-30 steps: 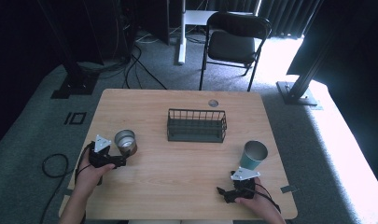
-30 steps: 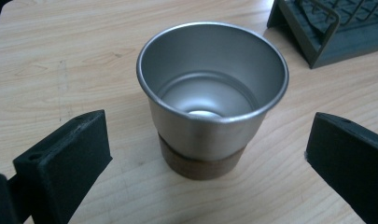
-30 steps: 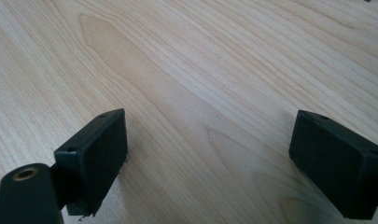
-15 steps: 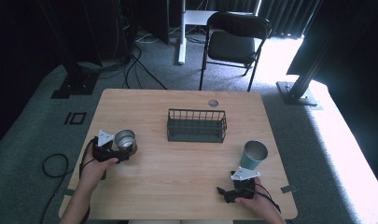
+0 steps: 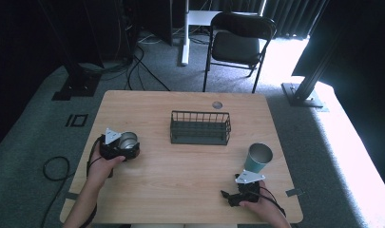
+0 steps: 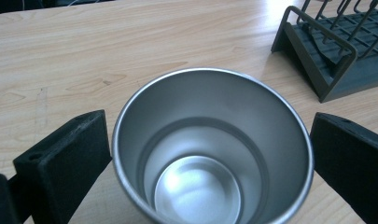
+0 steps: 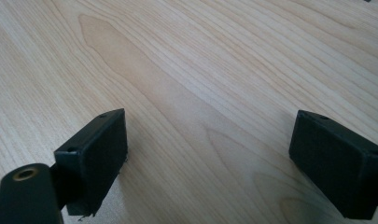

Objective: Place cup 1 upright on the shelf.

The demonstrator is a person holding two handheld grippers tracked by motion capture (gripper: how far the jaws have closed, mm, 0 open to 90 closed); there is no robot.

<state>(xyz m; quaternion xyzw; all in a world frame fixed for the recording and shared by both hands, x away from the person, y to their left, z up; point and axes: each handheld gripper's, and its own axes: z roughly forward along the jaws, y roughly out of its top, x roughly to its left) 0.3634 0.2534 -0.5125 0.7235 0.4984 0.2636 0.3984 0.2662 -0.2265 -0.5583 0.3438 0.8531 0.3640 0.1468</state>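
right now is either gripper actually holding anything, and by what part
Nothing is clamped yet. The left gripper stands open with its jaws either side of the steel cup, near its rim. The right gripper is open over bare table.

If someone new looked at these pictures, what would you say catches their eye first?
Most striking is the shiny steel cup near the table's left edge, standing upright between the open fingers of the left gripper, which flank it. Next comes the dark wire basket at the middle of the wooden table. A teal cup stands near the right edge, just beyond the right gripper, whose fingers are open over bare wood.
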